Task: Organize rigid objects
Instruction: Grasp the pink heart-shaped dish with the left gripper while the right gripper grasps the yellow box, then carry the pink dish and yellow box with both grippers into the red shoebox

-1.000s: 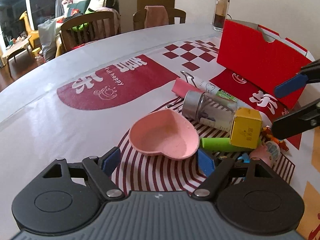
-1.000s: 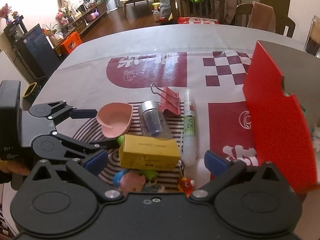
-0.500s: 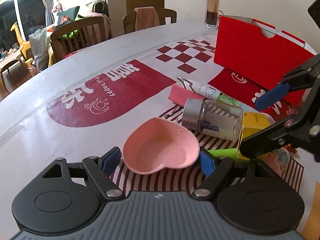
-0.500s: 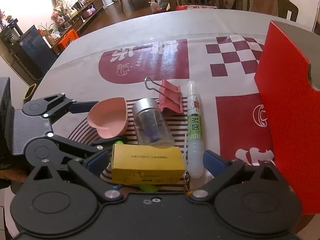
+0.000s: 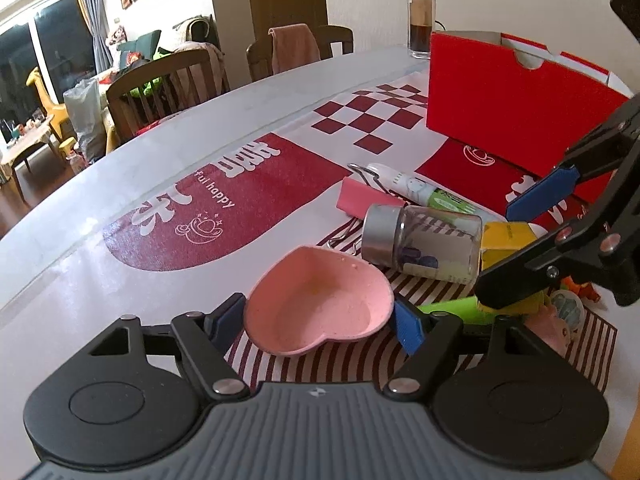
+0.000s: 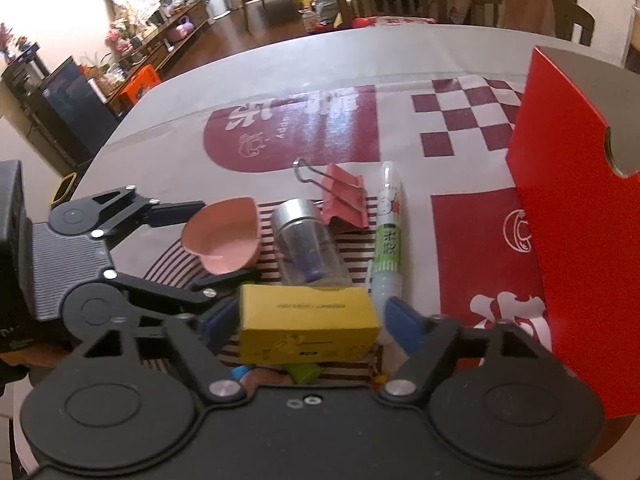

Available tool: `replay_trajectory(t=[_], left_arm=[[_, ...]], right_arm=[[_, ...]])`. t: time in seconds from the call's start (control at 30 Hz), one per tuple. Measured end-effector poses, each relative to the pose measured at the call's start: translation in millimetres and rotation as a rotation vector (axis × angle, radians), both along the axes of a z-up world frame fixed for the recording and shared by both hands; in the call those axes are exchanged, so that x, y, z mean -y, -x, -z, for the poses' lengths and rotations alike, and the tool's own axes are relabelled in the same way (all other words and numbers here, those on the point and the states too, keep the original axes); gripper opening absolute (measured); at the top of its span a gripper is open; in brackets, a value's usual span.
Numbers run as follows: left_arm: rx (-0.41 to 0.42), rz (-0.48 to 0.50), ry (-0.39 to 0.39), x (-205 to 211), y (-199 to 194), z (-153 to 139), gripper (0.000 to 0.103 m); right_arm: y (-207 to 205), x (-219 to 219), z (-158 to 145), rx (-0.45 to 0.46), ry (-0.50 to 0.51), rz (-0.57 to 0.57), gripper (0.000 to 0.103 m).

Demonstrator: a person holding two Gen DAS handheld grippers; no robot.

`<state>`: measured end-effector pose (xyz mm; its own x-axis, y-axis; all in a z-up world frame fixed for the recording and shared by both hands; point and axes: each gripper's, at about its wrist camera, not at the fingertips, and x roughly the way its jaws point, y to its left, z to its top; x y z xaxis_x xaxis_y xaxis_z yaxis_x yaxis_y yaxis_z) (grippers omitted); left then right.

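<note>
— What has changed since a second ago?
— Both sets of jaws have just been closing. The left gripper (image 5: 320, 316) now brackets the empty pink heart dish (image 5: 318, 300), pads at its rim; grip uncertain. The right gripper (image 6: 308, 320) straddles the yellow box (image 6: 308, 322), its right pad apart.
— And beyond?
— The lying glass jar (image 5: 424, 242) holds something dark. The red box (image 5: 516, 108) stands right; open tablecloth (image 5: 120, 292) lies left.

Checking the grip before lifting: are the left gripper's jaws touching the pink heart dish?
Touching. In the left wrist view both blue pads of the left gripper, whose jaws have just been closing, meet the rim of the pink heart dish with no gap.
</note>
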<state>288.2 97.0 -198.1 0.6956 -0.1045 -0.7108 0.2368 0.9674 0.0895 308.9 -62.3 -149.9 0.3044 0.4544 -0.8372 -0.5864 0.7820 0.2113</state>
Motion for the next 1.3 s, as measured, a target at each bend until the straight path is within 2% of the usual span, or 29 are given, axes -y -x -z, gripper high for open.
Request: replay_trajectory(t=[0.43, 0.63, 0.9, 1.3], left_arm=[[0.026, -0.065, 0.019, 1.4, 15.2, -11.0, 0.077], [0.040, -0.113, 0.072, -0.4, 31.4, -25.2, 0.077], [0.075, -0.150, 0.128, 9.3, 62.5, -64.7, 0.077], [0.116, -0.096, 0.188, 41.4, 92.6, -133.0, 0.077]], right_arm=[[16.9, 12.8, -15.4, 0.029, -0.011, 0.024, 0.073], [31.0, 25.5, -32.2, 0.038, -0.029, 0.046, 0.073], [50.6, 44.7, -65.7, 0.098, -0.049, 0.075, 0.073], [67.3, 84.6, -112.7, 0.214, -0.036, 0.146, 0.073]])
